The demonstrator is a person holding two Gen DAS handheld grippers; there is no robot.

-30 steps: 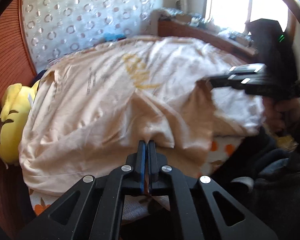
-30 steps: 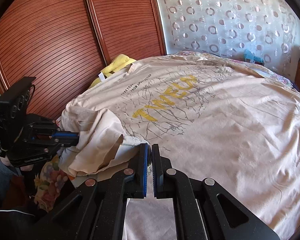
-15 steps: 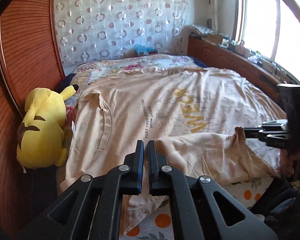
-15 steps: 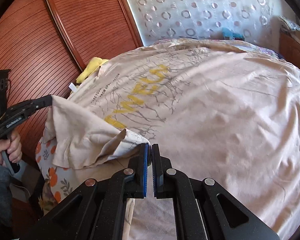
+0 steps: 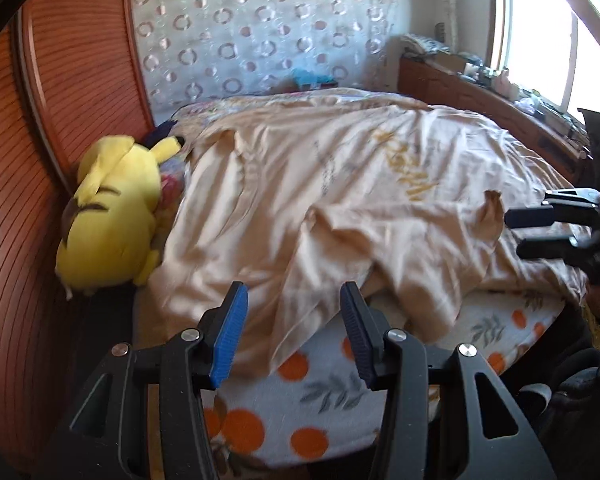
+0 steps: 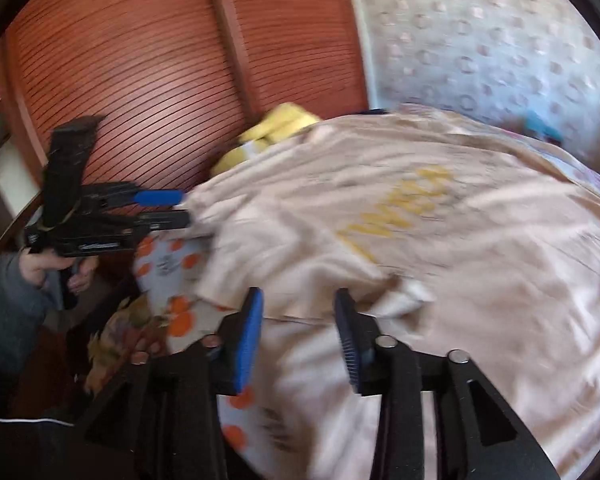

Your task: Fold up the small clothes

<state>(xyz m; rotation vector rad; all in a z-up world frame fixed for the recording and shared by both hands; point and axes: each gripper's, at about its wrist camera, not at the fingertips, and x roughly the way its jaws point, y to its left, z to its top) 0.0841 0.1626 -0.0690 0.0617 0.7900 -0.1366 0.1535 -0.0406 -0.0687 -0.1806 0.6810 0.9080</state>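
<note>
A beige T-shirt (image 5: 340, 184) with yellow lettering lies spread over the bed; its near part is folded back onto the body in a loose rumpled flap (image 5: 380, 248). It also shows in the blurred right wrist view (image 6: 440, 248). My left gripper (image 5: 292, 328) is open and empty just off the flap's near edge. My right gripper (image 6: 298, 332) is open and empty by the flap's other end; it also shows in the left wrist view (image 5: 540, 232).
A yellow plush toy (image 5: 112, 216) lies at the bed's left edge against the red slatted wardrobe (image 5: 40, 160). An orange-dotted sheet (image 5: 300, 400) covers the near bed edge. A wooden shelf (image 5: 500, 116) with clutter runs under the window at right.
Both grippers were shut on the shirt's near part and carried it over onto the body. Now both have opened, let it go and drawn back.
</note>
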